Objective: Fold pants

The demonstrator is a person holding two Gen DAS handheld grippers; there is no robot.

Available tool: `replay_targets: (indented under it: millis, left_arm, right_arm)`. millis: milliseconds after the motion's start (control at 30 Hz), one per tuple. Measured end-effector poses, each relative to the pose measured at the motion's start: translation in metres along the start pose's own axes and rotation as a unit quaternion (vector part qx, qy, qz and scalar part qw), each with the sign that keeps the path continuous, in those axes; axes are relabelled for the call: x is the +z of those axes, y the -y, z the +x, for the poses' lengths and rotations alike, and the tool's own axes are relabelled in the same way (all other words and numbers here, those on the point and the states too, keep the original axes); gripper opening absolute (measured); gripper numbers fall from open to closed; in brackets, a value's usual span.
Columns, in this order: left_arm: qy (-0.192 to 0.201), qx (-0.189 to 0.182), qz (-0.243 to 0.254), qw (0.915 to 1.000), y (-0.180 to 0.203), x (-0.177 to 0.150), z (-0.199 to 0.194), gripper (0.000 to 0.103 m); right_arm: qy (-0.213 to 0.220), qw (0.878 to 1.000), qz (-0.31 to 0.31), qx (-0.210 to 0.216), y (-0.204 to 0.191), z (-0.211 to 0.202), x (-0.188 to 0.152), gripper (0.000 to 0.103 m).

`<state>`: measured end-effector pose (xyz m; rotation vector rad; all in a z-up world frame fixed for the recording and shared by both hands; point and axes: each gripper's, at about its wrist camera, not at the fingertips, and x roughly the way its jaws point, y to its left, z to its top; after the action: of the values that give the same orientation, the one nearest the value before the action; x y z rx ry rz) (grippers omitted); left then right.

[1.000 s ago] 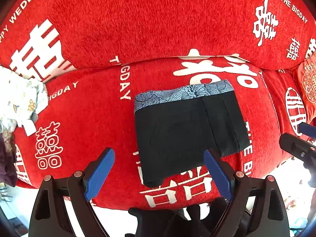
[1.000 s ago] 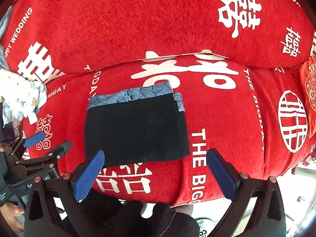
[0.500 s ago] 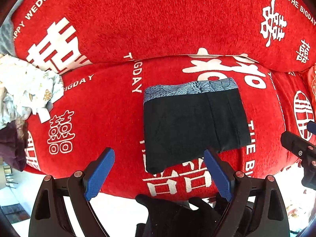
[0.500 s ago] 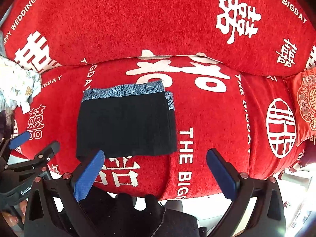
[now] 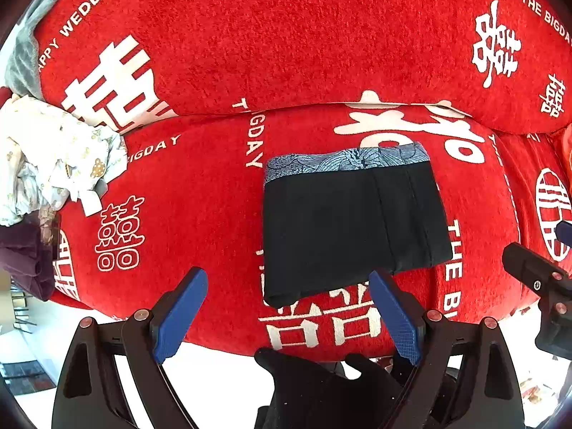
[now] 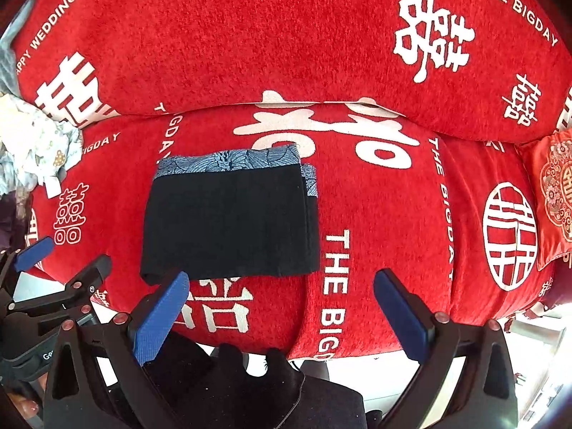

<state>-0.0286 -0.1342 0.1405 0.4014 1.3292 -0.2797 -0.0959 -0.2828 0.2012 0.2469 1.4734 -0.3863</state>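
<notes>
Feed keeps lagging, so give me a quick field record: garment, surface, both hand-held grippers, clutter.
garment: black pants with blue patterned waistband, folded flat
surface: red printed sofa seat
left hand-held gripper: open, empty, above the pants' near edge
right hand-held gripper: open, empty, near the pants' right corner
clutter: pale crumpled clothes at far left
</notes>
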Motion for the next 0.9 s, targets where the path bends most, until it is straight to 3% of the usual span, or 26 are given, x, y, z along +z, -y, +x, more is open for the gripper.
replay_targets:
  millis: [900]
  left_arm:
    - [0.005,0.007,-0.003,1.0,-0.005,0.003,-0.002,0.092]
  right_arm:
    - [-0.004,1.0,-0.013,-0.013,-0.013,0.002,0.003,0.103]
